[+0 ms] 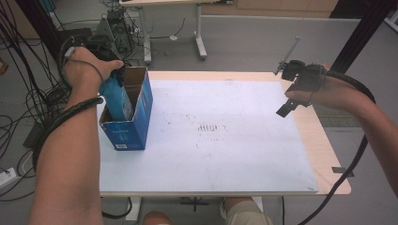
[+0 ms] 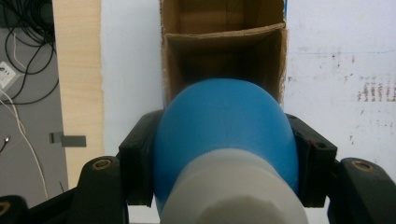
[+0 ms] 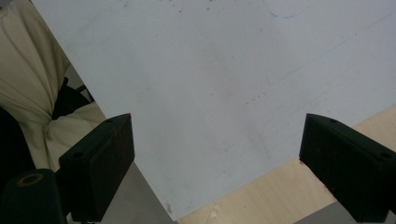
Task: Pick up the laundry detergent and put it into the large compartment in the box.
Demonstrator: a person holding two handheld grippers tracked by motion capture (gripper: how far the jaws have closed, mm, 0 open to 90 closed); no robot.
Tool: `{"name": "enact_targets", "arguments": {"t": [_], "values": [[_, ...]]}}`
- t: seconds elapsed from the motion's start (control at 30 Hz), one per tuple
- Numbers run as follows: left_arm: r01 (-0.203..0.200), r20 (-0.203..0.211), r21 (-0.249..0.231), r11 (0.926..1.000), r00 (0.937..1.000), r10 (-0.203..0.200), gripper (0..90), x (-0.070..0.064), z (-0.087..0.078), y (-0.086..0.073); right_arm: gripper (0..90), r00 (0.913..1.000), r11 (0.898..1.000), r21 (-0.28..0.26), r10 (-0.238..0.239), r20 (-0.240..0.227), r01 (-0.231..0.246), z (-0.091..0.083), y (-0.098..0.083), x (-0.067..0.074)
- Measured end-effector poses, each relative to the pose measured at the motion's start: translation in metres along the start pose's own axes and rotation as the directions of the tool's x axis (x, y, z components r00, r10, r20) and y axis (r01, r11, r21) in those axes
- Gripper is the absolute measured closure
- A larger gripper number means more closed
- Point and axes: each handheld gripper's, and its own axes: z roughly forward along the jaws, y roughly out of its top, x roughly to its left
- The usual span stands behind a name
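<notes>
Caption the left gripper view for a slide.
Left gripper clamps a blue bottle with a white cap above the divided cardboard box.

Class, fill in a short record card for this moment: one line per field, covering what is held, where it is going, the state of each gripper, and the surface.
Held item: blue bottle with a white cap
Held by: left gripper, jaws shut on the bottle's sides
Destination: blue cardboard box, open top, divided into compartments
Bottle position: partly down inside the box's near compartment
Right gripper: open, nothing between the jaws, over the table's right edge
Surface: white board on a wooden table
</notes>
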Motion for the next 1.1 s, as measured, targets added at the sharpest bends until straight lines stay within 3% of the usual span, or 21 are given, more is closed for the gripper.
{"name": "enact_targets", "arguments": {"t": [0.5, 1.1], "values": [[-0.015, -0.008, 0.017, 0.9997, 0.9999, 0.015, 37.9, -0.008, 0.048, -0.002, 10.1, 0.9999, 1.000, -0.002, 0.008, -0.010, -0.008, 0.006, -0.004, -0.003], [-0.031, -0.025, 0.035, 0.9989, 0.9992, 0.032, 37.9, -0.013, 0.082, -0.001, 10.1, 0.9994, 0.999, -0.005, 0.032, -0.014, -0.032, 0.010, -0.016, -0.008]]}}
